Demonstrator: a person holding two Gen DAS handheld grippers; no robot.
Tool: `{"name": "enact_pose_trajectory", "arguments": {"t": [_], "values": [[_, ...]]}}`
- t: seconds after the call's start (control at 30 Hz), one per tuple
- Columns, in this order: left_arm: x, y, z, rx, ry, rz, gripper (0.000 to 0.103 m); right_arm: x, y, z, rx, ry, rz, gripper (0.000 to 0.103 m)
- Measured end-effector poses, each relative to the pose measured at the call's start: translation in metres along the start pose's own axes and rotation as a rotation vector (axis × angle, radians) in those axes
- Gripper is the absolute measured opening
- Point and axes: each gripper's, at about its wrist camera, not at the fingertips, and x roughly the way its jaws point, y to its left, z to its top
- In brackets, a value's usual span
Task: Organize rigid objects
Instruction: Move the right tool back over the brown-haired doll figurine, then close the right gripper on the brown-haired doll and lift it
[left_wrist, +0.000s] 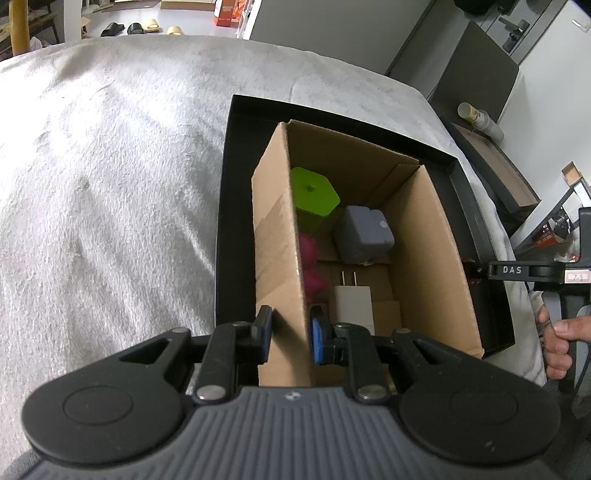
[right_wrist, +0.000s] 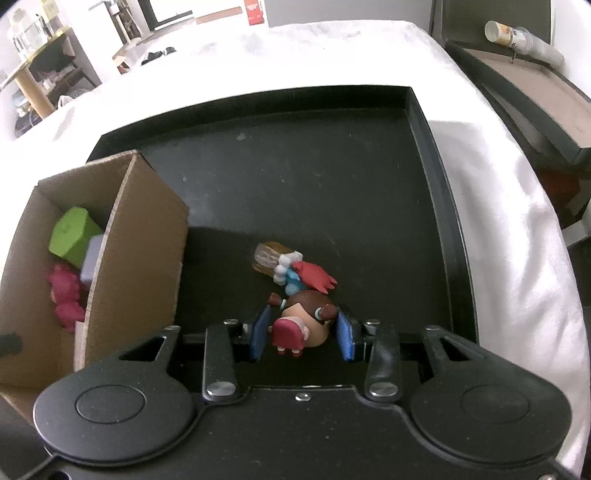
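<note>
A cardboard box (left_wrist: 424, 258) stands in a black tray (left_wrist: 480, 229) on a bed. Inside lie a green block (left_wrist: 314, 195), a grey cube (left_wrist: 364, 234), a pink toy (left_wrist: 310, 266) and a white plug charger (left_wrist: 352, 302). My left gripper (left_wrist: 290, 336) straddles the box's near left wall, one pad on each side, a small gap showing. In the right wrist view a small figurine (right_wrist: 301, 317) with a brown head lies on the tray (right_wrist: 332, 177). My right gripper (right_wrist: 304, 334) is open around its head, pads close on both sides. The box (right_wrist: 140, 236) stands to its left.
The tray lies on a white blanket (left_wrist: 110, 184). A dark bedside cabinet with a paper cup (right_wrist: 502, 33) stands to the right of the bed. The right hand-held gripper (left_wrist: 524, 273) and a hand show at the tray's right edge.
</note>
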Motion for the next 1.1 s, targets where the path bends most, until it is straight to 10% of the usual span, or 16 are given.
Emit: {"name": "enact_pose_trajectory", "arguments": {"t": [1.1], "values": [[-0.003, 0.007, -0.002, -0.013, -0.019, -0.049, 0.02, -0.067, 0.075, 0.051, -0.136, -0.189, 0.072, 0.038]]}}
